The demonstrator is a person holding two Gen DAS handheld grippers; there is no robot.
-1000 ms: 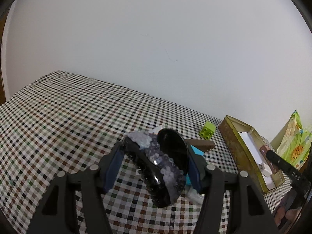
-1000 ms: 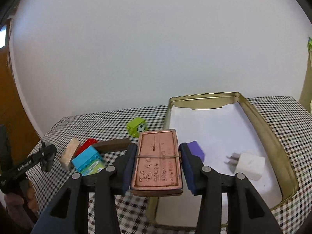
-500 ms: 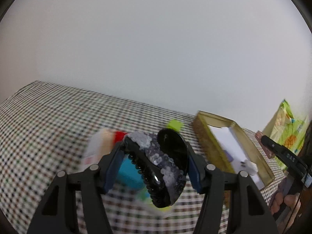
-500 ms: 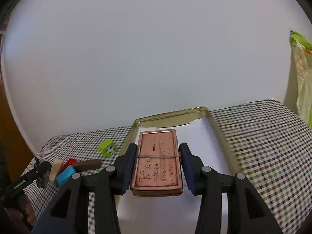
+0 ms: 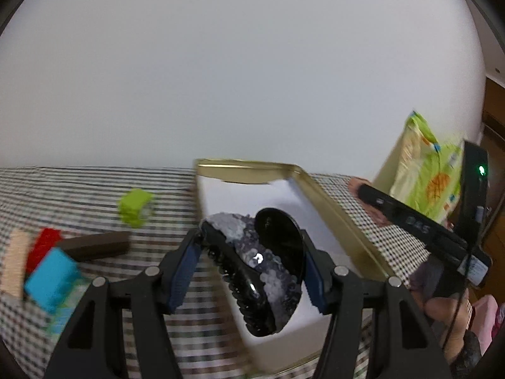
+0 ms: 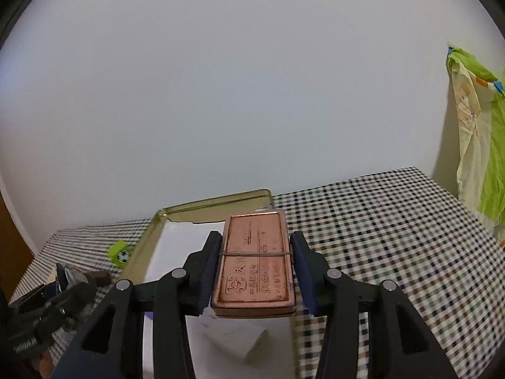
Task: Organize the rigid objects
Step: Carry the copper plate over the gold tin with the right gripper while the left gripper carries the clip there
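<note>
Checkered cloth in black, white and brown covers the worktop (image 6: 378, 221), which stands against a plain pale wall. A shallow gold tin tray (image 5: 334, 211) with a white lining lies on it.

The left gripper (image 5: 252, 271) is clamped on a black hair claw clip (image 5: 258, 268) covered with grey and silver sequins; the clip is tilted and held above the near part of the tray, clear of the lining. To the left of the tray, on the cloth, lie a lime green block (image 5: 135, 205), a dark brown bar (image 5: 94, 246), a red block (image 5: 42, 246), a blue block (image 5: 50, 278) and a pale tan block (image 5: 14, 262), the last three blurred and touching one another.

The right gripper (image 6: 254, 262) is clamped on a flat copper-coloured tin (image 6: 254, 259) with embossed characters and a thin band around its middle. The tin is held level above the right edge of the tray, partly over the cloth. Below it, a white block (image 6: 233, 338) rests on the tray's lining.

A green and cream patterned cloth (image 6: 476, 126) hangs at the far right, beyond the worktop.
</note>
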